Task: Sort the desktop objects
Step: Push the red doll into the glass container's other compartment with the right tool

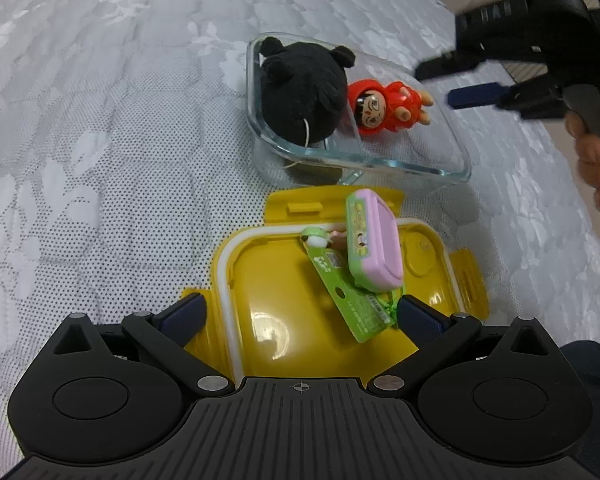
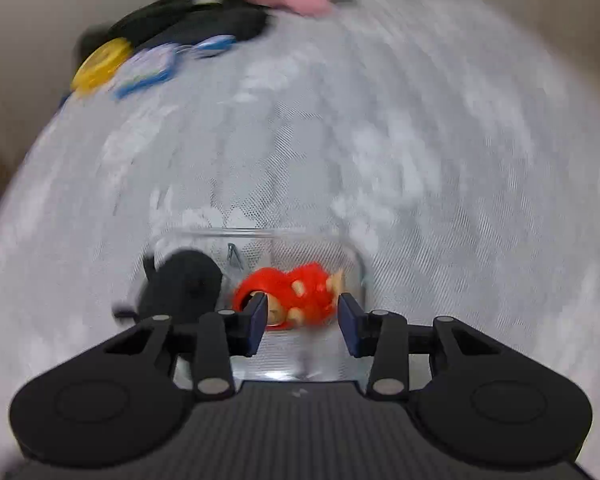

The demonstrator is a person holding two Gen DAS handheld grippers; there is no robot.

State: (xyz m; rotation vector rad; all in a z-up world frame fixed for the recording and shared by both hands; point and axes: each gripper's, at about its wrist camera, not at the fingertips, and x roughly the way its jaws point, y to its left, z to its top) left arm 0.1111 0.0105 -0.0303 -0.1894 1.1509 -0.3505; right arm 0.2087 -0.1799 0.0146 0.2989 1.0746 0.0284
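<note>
Bed surface [image 1: 100, 160], quilted grey-white with a floral pattern, carrying everything here rather than a tabletop. Clear rectangular glass container [image 1: 456, 170] lying ahead of the left gripper [image 1: 300, 312], divided in two: round black plush toy [image 1: 300, 92] in the left compartment, small red hooded figurine [image 1: 384, 106] in the right one. Just nearer, touching or almost touching the container's front wall, yellow plastic lid [image 1: 276, 300] turned inner side up, with a pink-and-green rectangular case [image 1: 376, 240] and its green card tag [image 1: 352, 304] resting on it. Left gripper spread wide, empty, fingers flanking the lid's near edge; right finger close beside the tag, contact not clear. Case directly ahead and slightly right of centre, long axis running roughly away from that gripper and tilted a little. Right gripper [image 2: 302, 316] partly open, holding nothing, poised over the container's right compartment with the figurine [image 2: 296, 294] between and just beyond its fingertips; view there blurred. Probably the left gripper better placed for the case, needing only a short advance and a slight rightward shift.
</note>
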